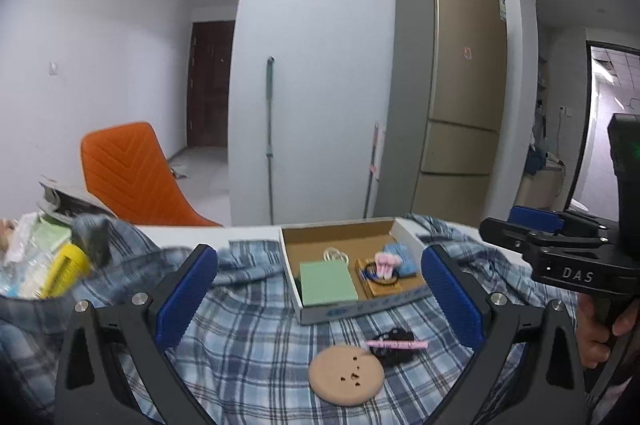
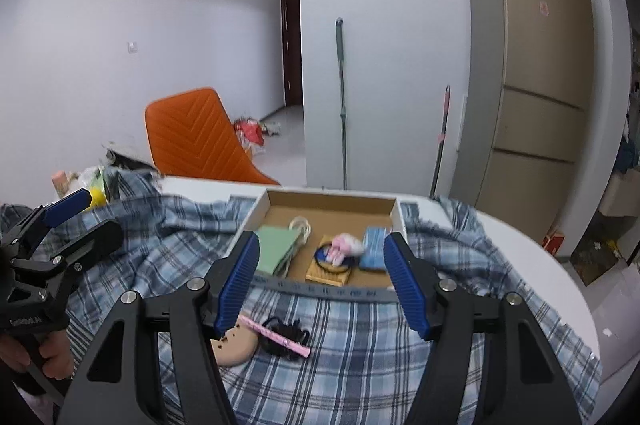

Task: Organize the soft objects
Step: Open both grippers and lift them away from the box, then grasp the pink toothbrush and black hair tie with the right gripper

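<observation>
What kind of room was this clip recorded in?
Most likely a home dining area beside a kitchen. A tall gold fridge stands against the wall, an orange chair sits at a table spread with a plaid cloth, and a mop leans on the wall.

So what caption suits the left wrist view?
Open left gripper above plaid cloth, facing a cardboard box of small items.

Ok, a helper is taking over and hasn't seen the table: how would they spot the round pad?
On the plaid cloth, look in front of the open cardboard box, on the near side. The round pad lies flat there beside a black tangle with a pink strip; it alone is tan, disc-shaped, with dark specks.
</observation>
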{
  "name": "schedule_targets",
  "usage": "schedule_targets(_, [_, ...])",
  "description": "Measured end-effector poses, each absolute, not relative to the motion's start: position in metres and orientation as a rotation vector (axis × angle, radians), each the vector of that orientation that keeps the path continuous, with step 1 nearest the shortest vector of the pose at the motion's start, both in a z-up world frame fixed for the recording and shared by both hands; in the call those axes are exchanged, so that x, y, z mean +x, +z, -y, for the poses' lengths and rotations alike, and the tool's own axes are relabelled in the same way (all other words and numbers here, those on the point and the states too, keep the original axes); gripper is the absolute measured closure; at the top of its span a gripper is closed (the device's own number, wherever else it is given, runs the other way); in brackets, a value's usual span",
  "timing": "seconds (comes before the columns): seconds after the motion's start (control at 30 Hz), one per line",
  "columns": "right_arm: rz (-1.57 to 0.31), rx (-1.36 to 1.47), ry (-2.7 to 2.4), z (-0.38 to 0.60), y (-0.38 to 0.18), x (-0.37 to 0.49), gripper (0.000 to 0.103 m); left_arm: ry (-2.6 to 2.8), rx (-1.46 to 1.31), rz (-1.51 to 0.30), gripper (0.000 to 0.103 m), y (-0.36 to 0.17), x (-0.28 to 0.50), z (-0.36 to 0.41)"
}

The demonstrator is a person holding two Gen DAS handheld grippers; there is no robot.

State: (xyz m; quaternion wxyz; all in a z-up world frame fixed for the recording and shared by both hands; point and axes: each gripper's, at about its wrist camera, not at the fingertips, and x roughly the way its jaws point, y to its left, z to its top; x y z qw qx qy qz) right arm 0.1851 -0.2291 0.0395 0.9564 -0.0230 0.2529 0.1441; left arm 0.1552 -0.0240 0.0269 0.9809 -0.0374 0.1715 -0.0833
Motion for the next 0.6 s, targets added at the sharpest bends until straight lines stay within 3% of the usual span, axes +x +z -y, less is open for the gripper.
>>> schedule_targets(0.1, [-0.564,-0.048,0.302,0.227,0.02,0.192,0.036,-0.178,-0.067,-0.379,0.0,0.008,0.164,0.027])
schedule_targets(0.27, [-0.642,-0.048,0.309,0.223,-0.011,0.208,0.019,-0.198,-0.06,-0.42,0.0,-0.027,0.176,0.027])
schedule_targets(0.6, [-0.833,-0.033,0.35,0.219,-0.072,0.238,0.018,-0.203,-0.036,-0.472,0.0,-0.046,0.183,0.032])
